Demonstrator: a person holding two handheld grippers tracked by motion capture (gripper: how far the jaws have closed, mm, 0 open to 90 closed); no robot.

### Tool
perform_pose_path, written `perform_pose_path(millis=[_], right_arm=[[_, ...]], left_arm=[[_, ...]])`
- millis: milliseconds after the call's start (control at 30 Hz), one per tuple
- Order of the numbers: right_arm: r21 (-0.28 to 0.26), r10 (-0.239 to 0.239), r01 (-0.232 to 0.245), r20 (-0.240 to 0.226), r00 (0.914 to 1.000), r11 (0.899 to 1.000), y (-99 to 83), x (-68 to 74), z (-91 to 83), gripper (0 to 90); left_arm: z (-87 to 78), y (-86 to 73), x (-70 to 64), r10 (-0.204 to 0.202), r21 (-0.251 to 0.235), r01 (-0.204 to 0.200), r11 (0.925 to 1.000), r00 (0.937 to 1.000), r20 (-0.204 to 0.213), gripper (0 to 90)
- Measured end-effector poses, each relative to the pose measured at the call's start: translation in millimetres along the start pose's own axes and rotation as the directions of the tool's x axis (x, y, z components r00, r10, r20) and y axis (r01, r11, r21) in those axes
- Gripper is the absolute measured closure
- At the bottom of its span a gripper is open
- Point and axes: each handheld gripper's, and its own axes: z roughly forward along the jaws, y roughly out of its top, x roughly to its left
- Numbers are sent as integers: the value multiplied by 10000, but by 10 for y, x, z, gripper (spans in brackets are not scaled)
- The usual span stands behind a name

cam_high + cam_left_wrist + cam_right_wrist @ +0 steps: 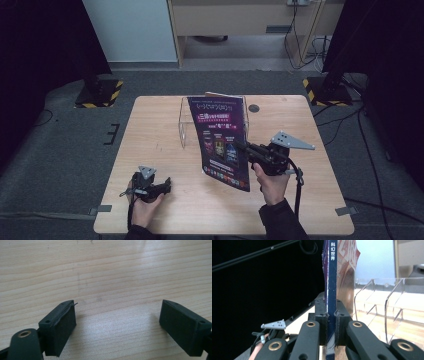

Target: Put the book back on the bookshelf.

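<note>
Standing on edge above the desk [160, 125], the magazine [222, 140] runs its long axis near to far, its far end at the clear acrylic rack [187, 122]. The right gripper [246, 148] has its fingers clenched on the spine; the left gripper [169, 183] rests released, well apart at the near left.

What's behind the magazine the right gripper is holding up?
A clear acrylic rack stands on the table behind the magazine; the part it covers is hidden.
</note>
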Motion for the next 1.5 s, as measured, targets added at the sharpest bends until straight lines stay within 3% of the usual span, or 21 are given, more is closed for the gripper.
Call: perform_pose_path(millis=[600,1233,1500], right_arm=[[-866,-243,309,761,9968,9958,315,-80,-168,845],[-1451,-92,347,1726,9850,9888,446,-293,-243,845],[-1657,-55,428,2193,9756,9852,476,-409,-236,845]], left_arm=[[3,3,-3,17,27,-17,10000,10000,5,119],[6,5,-7,1,39,-1,10000,10000,7,112],[7,5,-8,4,41,-4,10000,10000,4,111]])
